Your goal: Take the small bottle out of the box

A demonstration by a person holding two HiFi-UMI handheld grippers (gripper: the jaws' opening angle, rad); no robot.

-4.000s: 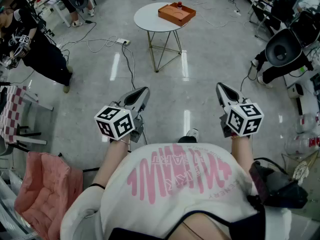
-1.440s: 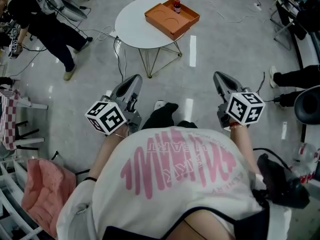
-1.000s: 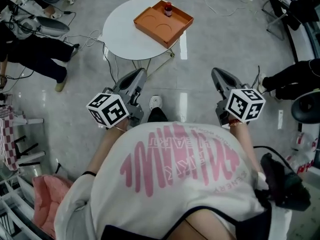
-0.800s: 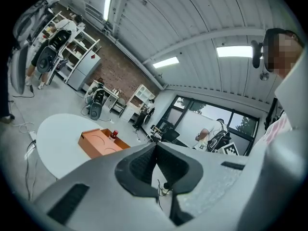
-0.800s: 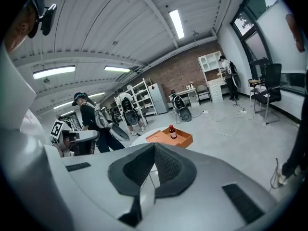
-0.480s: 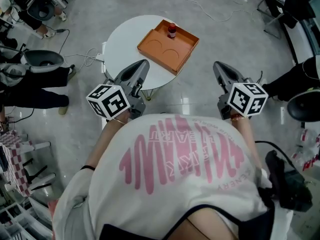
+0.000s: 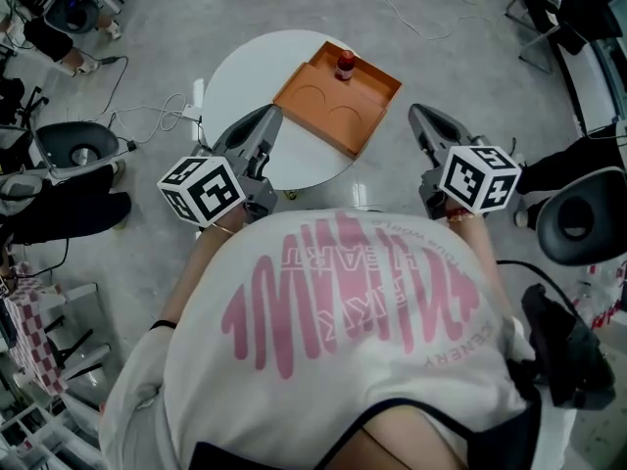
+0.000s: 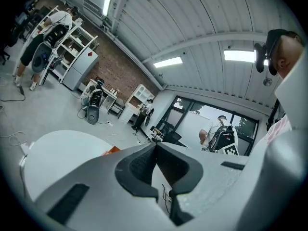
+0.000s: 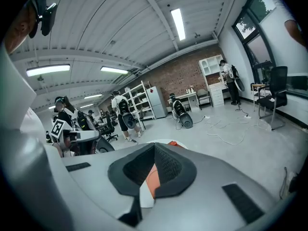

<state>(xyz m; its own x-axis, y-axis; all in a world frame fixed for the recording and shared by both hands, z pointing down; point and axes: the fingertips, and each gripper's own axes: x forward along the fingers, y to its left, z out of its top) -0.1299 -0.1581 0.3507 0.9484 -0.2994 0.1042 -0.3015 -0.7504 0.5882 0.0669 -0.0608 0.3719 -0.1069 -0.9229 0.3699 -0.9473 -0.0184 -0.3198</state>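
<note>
The operator has closed the distance to the work surface. In the earlier head views the round white table (image 7: 245,76) stood well away across the floor; it now lies directly ahead, with its near edge between the two grippers. The orange box (image 7: 318,106) sits on the table as before. The small bottle (image 7: 345,64) stands upright inside it at the corner farthest from the operator, untouched, and the two round recesses in the box floor are empty. The left gripper (image 7: 259,127) is level with the table's near left edge, and the right gripper (image 7: 423,123) is just beside the box's right side; neither touches the table, the box or the bottle. Both tongs are closed and empty. In the left gripper view the jaw tips meet, with only the white tabletop and a sliver of orange visible beyond them. In the right gripper view the jaws also stand together, and the orange box shows through the slot below the tips. Assessment: the approach phase is largely complete, and extraction has not begun. The bottle lies beyond both sets of tips, nearer the right gripper's line. The next move probably requires one gripper to open, reach across the box to the far corner, and close on the bottle before lifting it clear of the box wall.
</note>
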